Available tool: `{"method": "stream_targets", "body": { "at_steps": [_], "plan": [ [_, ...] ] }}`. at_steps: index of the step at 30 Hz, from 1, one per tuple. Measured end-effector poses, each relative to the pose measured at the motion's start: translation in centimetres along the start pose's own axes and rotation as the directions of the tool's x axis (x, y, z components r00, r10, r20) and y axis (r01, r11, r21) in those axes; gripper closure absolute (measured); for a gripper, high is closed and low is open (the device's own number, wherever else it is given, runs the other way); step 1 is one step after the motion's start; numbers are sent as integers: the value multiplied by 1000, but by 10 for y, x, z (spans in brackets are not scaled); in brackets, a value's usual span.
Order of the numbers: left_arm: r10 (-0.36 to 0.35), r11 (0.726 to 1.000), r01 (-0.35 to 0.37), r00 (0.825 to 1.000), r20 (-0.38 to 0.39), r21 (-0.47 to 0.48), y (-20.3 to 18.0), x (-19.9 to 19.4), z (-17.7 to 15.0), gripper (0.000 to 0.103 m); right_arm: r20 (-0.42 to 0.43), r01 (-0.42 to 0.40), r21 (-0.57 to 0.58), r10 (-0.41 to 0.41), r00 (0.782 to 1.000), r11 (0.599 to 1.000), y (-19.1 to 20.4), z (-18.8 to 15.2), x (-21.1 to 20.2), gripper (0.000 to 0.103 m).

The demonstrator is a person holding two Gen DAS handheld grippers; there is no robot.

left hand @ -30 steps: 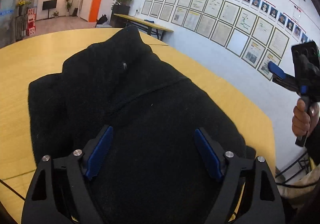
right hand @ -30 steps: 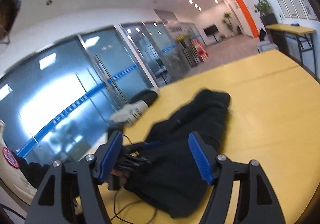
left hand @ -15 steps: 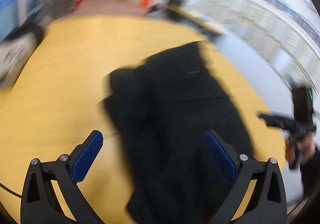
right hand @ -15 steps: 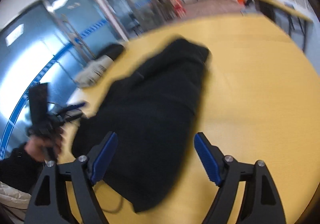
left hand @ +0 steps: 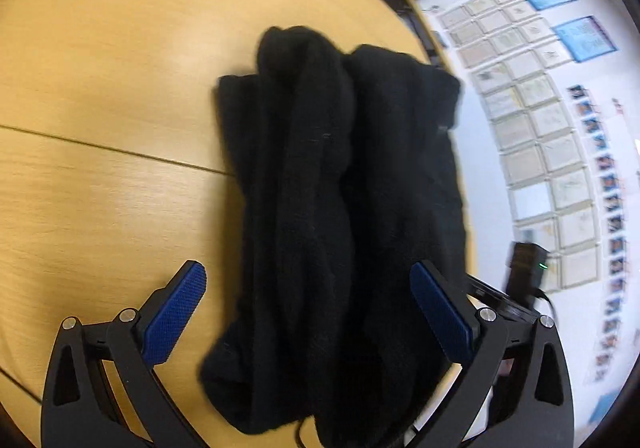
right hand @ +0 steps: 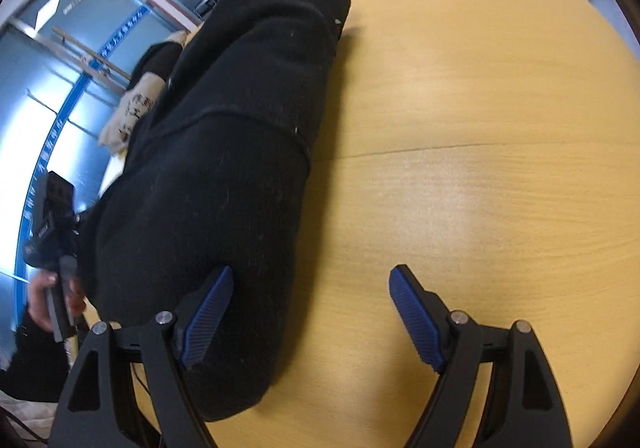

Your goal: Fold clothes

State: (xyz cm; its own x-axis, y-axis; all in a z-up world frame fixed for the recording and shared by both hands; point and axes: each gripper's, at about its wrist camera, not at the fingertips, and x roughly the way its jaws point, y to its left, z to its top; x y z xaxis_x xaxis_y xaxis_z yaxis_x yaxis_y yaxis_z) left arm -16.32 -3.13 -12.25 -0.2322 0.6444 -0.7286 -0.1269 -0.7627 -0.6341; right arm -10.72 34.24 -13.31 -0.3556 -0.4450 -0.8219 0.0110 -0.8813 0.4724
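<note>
A black knitted garment [left hand: 340, 208] lies folded into a long bundle on the yellow wooden table [left hand: 100, 88]. My left gripper [left hand: 308, 312] is open and empty, held above the bundle's near end. In the right wrist view the same garment [right hand: 224, 176] lies along the table's left side. My right gripper [right hand: 310, 308] is open and empty above the garment's near right edge, with its left finger over the cloth and its right finger over bare table [right hand: 480, 128]. The right gripper's body [left hand: 524, 268] shows at the right of the left wrist view.
A seam line crosses the tabletop [right hand: 440, 150]. A light cloth bag with print [right hand: 132, 112] lies behind the garment. A hand holding the other gripper [right hand: 52, 216] is at the left. A wall of framed papers [left hand: 540, 128] stands beyond the table edge.
Both grippers have swung from looking across the room to looking down at the garment and have come closer to it. Both stayed open. The garment has not visibly moved.
</note>
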Motion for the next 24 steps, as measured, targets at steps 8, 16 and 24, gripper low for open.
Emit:
{"method": "stream_targets", "body": {
  "at_steps": [8,16,24],
  "plan": [
    [-27,1000,28,996,-84,1,13,5,4,0,-33,-157,11,157,987,988,-2,-4,-6,10],
    [-210,976,194,960,-188,-98,30,38,10,0,-120,-258,47,262,957,965,3,2,24,1],
    [-469,881,444,864,-180,-165,43,29,8,0,-139,-335,112,348,927,936,-2,2,38,1]
  ]
}}
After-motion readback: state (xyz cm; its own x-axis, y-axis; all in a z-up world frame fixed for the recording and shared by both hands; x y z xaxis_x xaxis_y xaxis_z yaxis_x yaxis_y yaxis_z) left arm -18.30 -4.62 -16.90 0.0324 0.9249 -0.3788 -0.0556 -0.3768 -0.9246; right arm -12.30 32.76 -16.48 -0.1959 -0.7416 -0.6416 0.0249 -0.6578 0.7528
